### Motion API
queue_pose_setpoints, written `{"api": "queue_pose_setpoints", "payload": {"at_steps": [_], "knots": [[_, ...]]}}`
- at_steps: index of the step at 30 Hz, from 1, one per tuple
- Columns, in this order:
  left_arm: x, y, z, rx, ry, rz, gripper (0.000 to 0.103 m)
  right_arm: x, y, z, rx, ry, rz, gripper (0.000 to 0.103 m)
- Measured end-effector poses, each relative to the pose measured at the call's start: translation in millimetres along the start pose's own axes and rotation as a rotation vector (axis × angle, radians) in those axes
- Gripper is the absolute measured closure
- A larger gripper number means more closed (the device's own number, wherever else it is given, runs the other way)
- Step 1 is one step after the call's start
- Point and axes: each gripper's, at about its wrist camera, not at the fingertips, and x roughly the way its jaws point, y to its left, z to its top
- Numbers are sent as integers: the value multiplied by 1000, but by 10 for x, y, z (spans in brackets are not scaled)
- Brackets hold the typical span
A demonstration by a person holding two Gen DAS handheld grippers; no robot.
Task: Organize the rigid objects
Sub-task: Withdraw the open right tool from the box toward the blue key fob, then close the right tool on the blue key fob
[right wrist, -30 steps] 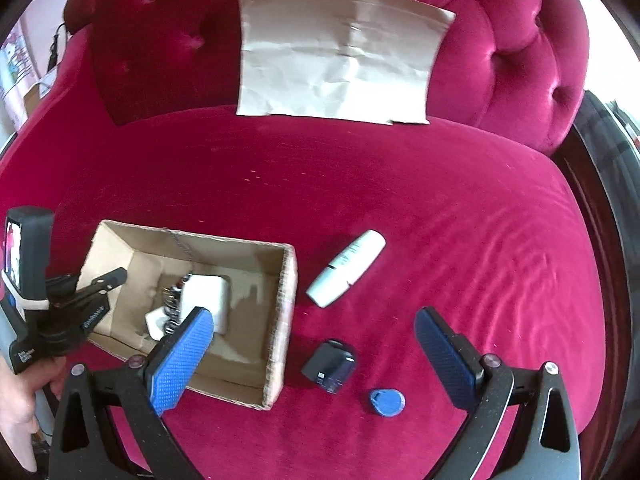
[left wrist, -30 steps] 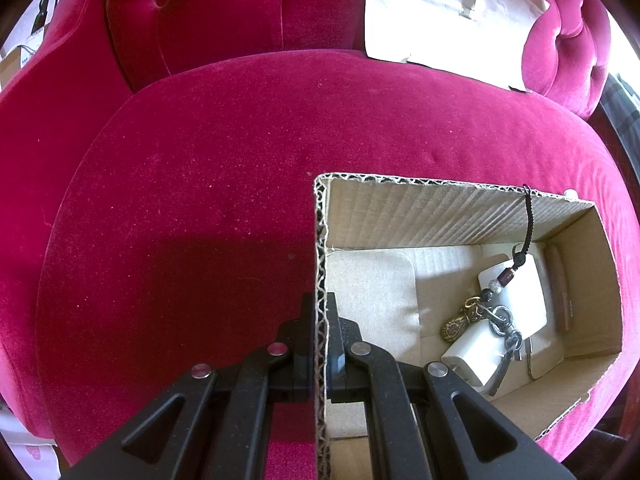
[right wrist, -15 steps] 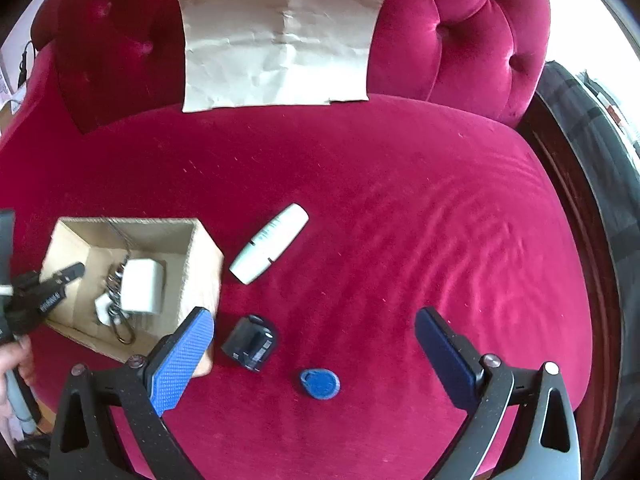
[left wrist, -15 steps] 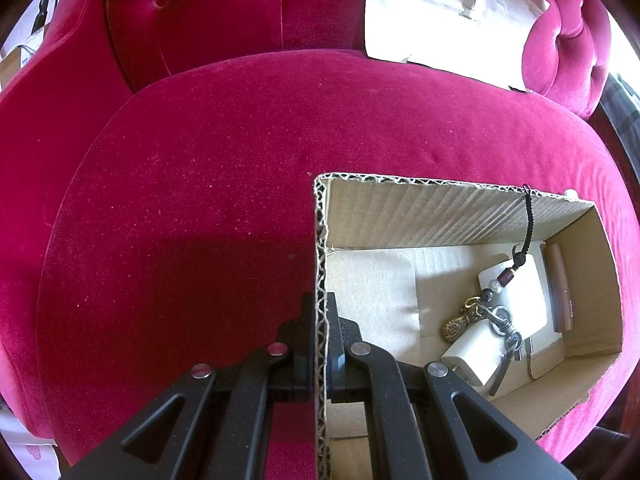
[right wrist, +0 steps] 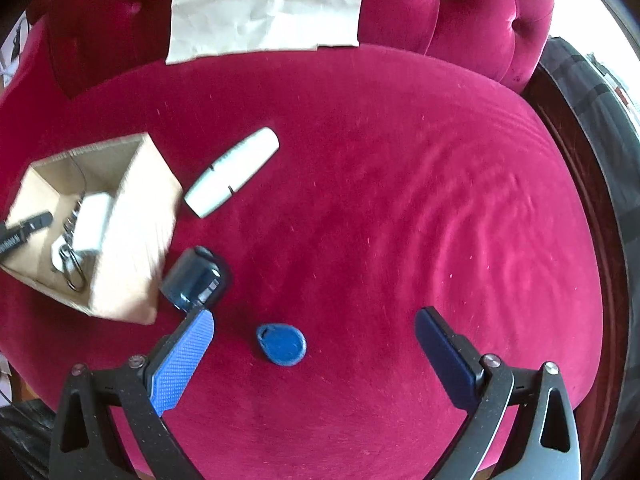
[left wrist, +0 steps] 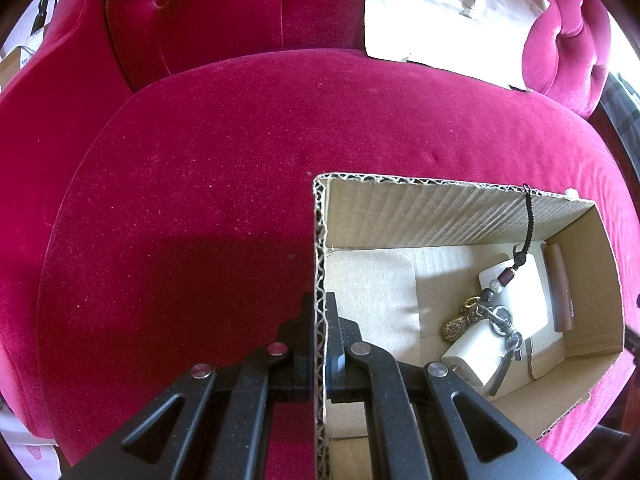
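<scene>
Left gripper (left wrist: 319,320) is clamped on the near wall of the cardboard box (left wrist: 440,216), evidently to steady it on the soft sofa cushion (left wrist: 200,200). Beyond its fingers, inside the box, lie a white charger (left wrist: 516,300) and a keyring (left wrist: 484,312), judged already sorted. Right gripper (right wrist: 314,332) stands spread wide and empty, with the blue key fob (right wrist: 282,344) on the cushion between its fingers, the probable next pick. Ahead to its left lie a dark blue block (right wrist: 196,280) beside the box and a white tube (right wrist: 232,178) farther out.

No legible text; print on brown stick (left wrist: 563,289) too small.
</scene>
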Motion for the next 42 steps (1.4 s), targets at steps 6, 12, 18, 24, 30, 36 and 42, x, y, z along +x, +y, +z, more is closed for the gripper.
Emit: {"api": "queue_pose_setpoints", "payload": {"at_steps": [6,12,18,24,30,36,42], "knots": [[1,0,0,0,0,0,100,148,-7,-105,-23,16,-4,0],[1,-2,2,0,0,1,100,279,-10,-198,-34,25,14,0],[1,-2,2,0,0,0,100,401,39,-320,-33,27,33,0],[4,-2,4,0,1,2,100,419,38,-396,-36,13,38,0],[7,-3,5,1,1,2,100,392,25,-347,-31,22,46,12],[12,1,3,0,1,3,100,226,103,-336,-55,-5,53,75],[14,10,3,-2,2,1,100,187,118,-324,-57,-9,51,75]]}}
